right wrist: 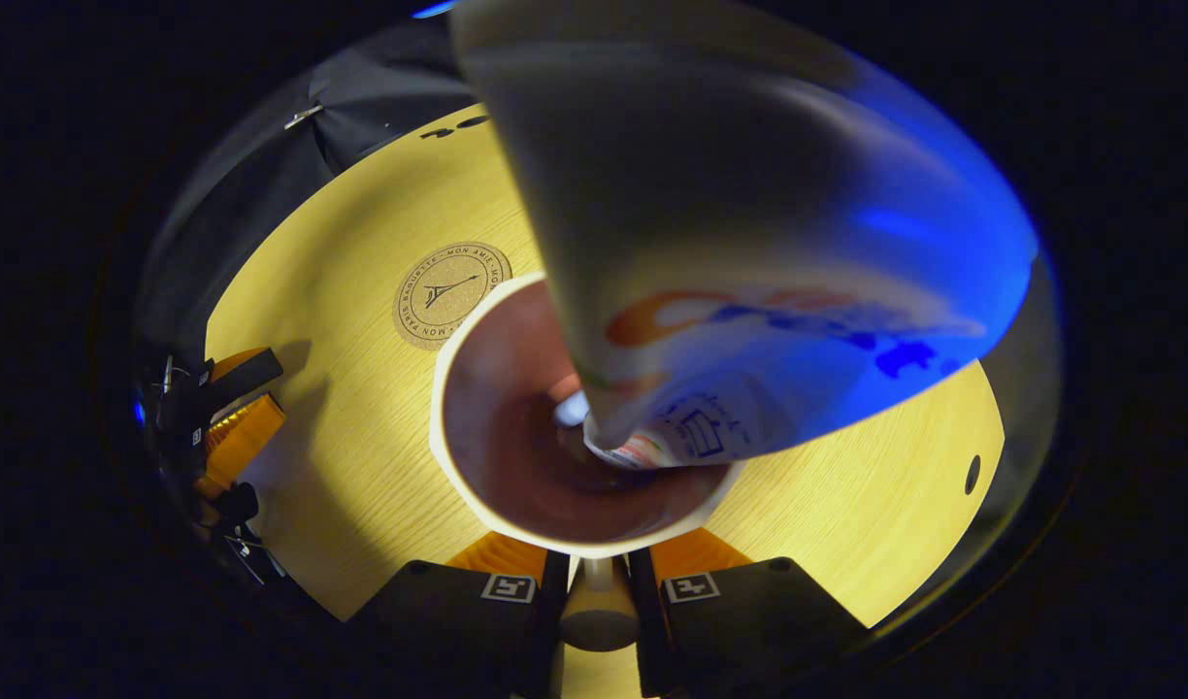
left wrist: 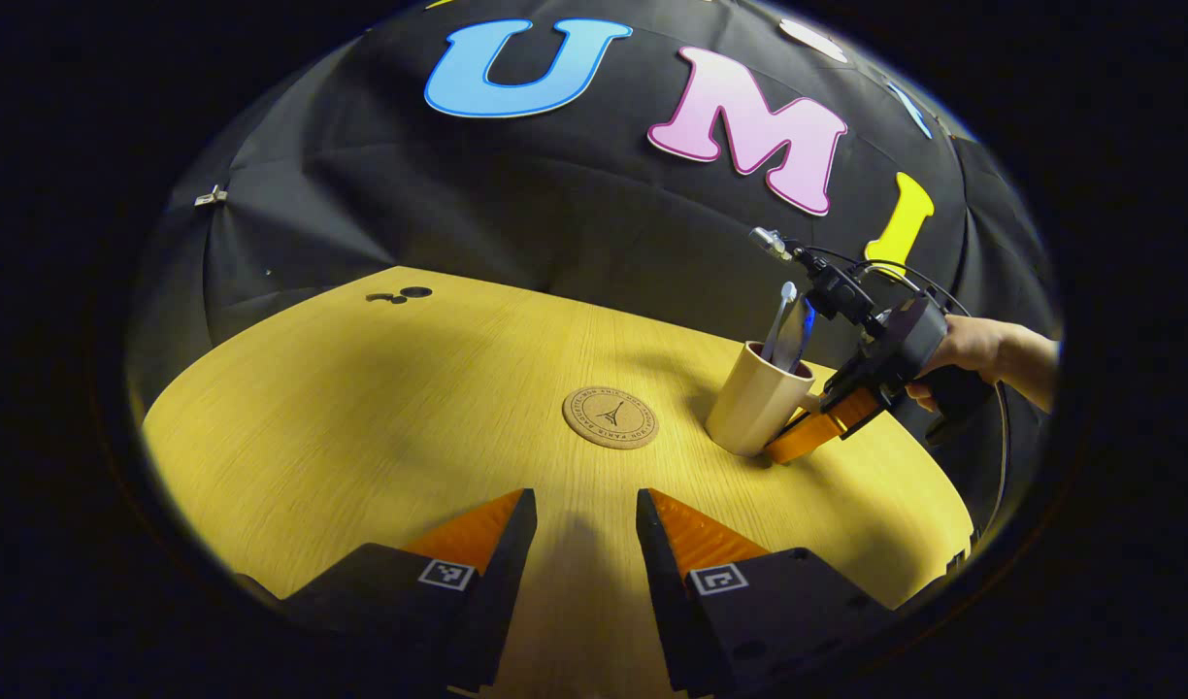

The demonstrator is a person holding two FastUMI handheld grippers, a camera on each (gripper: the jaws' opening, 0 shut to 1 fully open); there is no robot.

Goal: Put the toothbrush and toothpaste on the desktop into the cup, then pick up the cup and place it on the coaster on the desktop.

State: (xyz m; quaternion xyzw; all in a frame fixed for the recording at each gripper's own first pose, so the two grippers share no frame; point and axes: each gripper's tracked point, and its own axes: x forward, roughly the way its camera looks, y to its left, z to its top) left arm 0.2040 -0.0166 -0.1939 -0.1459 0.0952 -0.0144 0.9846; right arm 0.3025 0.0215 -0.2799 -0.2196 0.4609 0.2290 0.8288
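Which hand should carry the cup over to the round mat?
The right one. Its tongs are already closed on the cup's handle, with the toothpaste and toothbrush inside the cup. The left tongs are open and far off. The coaster is beside the cup.

Close above the right tool [right wrist: 594, 582], we see the toothpaste [right wrist: 749, 243] blurred, hiding the toothbrush and the cup's [right wrist: 478, 456] far rim.

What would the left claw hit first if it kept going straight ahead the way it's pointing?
Probably the coaster: it lies flat on the desktop just ahead of the open left claw. The cup stands off to the side. Depth is hard to judge.
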